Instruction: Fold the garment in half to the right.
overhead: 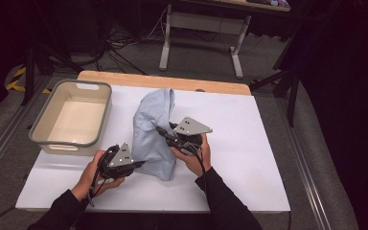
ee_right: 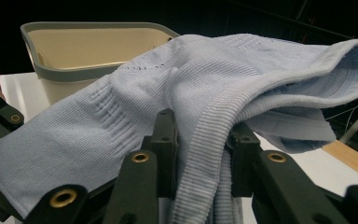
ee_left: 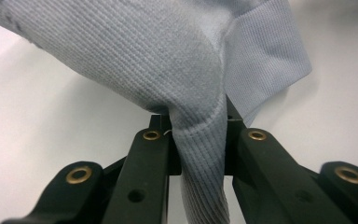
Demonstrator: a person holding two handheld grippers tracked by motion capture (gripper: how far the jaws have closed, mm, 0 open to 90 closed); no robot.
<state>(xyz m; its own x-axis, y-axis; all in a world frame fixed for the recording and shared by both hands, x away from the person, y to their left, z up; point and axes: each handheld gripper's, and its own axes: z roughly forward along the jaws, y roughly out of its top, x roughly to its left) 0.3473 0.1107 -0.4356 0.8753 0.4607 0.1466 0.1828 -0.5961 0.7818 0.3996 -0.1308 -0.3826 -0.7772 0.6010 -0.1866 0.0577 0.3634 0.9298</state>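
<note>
Left gripper [overhead: 135, 164] and right gripper [overhead: 165, 132] are each pinching the pale blue garment [overhead: 154, 129] between their fingers — lifting it off the desk [overhead: 239, 143], likely for folding or for the bin [overhead: 72, 116].

The right gripper [ee_right: 200, 154] jaws clamp a pale blue knit garment [ee_right: 242, 79]; a beige tub [ee_right: 93, 51] stands behind.

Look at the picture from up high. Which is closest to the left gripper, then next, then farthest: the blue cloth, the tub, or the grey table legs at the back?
From the left gripper:
1. The blue cloth, pinched in its fingers, just to its right.
2. The tub, on the table's left side, a little beyond it.
3. The grey table legs, on the floor past the table's far edge.
</note>
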